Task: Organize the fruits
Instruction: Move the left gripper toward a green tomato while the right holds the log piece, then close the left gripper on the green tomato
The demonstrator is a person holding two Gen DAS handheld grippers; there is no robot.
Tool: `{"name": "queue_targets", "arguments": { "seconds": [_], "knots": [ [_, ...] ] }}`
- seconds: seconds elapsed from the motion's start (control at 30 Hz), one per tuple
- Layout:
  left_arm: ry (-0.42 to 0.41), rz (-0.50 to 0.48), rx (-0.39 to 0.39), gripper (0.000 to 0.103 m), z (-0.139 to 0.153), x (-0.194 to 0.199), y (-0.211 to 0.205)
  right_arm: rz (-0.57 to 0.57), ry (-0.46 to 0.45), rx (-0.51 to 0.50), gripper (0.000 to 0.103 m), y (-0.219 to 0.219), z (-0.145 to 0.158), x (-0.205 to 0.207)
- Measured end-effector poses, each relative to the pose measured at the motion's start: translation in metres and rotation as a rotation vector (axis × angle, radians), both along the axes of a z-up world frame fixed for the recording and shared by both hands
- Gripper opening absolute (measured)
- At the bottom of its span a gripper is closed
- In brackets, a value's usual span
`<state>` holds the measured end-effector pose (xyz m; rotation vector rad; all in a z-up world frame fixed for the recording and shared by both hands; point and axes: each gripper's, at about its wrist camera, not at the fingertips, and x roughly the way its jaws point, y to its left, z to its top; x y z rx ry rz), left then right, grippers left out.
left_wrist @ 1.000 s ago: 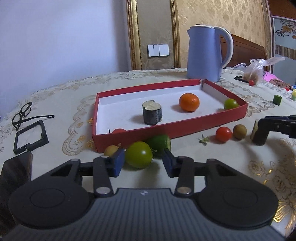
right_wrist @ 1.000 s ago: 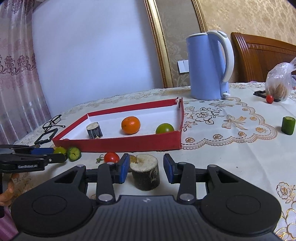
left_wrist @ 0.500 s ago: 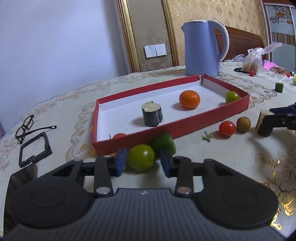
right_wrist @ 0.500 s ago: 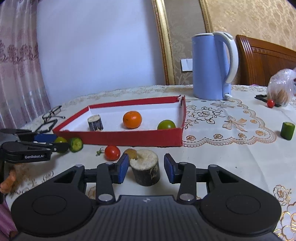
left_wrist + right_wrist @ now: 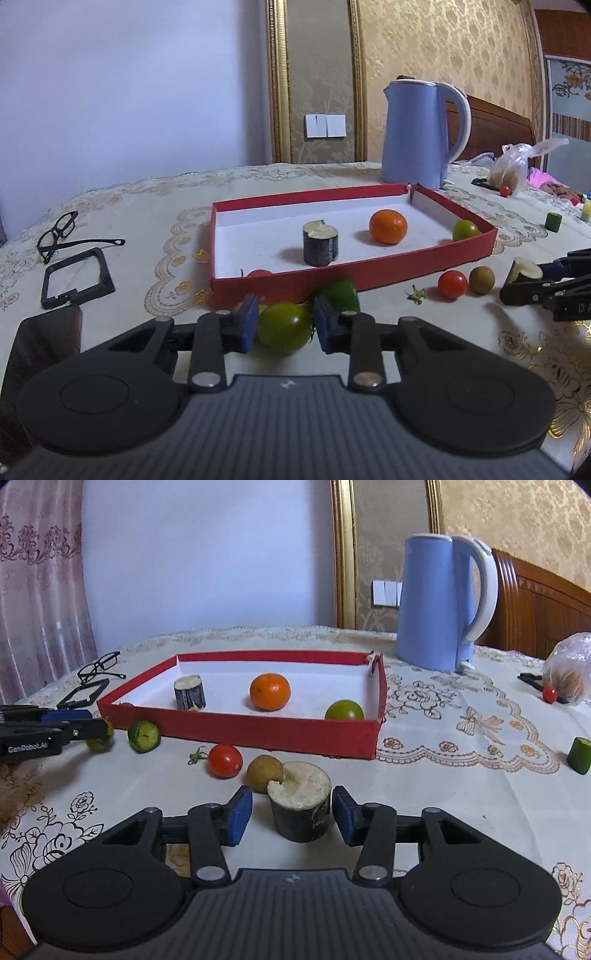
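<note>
My left gripper (image 5: 283, 326) is shut on a green tomato (image 5: 283, 326) just in front of the red tray (image 5: 369, 277). A green cucumber piece (image 5: 341, 293) lies behind it. The tray holds a dark sugarcane piece (image 5: 320, 243), an orange (image 5: 388, 226), a green fruit (image 5: 465, 229) and a red tomato (image 5: 258, 274). My right gripper (image 5: 293, 816) is open around a second sugarcane piece (image 5: 300, 805) standing on the table, pads not touching it. A red tomato (image 5: 225, 760) and a brown fruit (image 5: 264, 771) lie just behind it.
A blue kettle (image 5: 421, 133) stands behind the tray. Glasses (image 5: 59, 232), a black frame (image 5: 75, 277) and a dark phone (image 5: 37, 343) lie at the left. A plastic bag (image 5: 569, 668), a small red tomato (image 5: 549, 693) and a cucumber piece (image 5: 580, 755) are at the right.
My left gripper has closed onto the green tomato and risen slightly. My right gripper has stayed open around the sugarcane piece and moved a little closer.
</note>
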<state>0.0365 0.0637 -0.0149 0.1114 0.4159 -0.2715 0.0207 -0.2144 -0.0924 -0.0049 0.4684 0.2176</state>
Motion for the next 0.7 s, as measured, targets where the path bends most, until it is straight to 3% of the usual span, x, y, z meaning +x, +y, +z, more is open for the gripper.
{"name": "queue_targets", "arguments": {
  "seconds": [0.1,0.4,0.43,0.5,0.53,0.63,0.7],
  "knots": [
    [-0.006,0.000,-0.026,0.025,0.002,-0.003,0.006,-0.011,-0.013,-0.030,0.034,0.003,0.000,-0.002],
    [0.000,-0.001,0.026,0.026,-0.001,-0.008,0.002,-0.005,-0.024,-0.004,0.034,0.000,0.001,-0.007],
    [0.004,0.000,0.028,0.028,-0.001,-0.009,0.002,-0.008,-0.023,-0.002,0.034,0.000,0.000,-0.007],
    [0.021,0.005,0.041,0.048,-0.003,-0.008,0.001,-0.009,-0.019,0.007,0.034,-0.002,0.000,-0.006],
    [0.026,0.014,0.048,0.065,-0.006,-0.008,0.000,-0.009,-0.019,0.012,0.034,-0.002,0.000,-0.007],
    [-0.012,0.028,0.055,0.066,-0.005,-0.013,-0.001,-0.010,-0.017,0.019,0.034,-0.003,-0.001,-0.006],
    [0.005,0.004,0.045,0.061,-0.005,-0.012,-0.003,-0.011,-0.018,0.022,0.034,-0.003,-0.001,-0.006]
  ]
}}
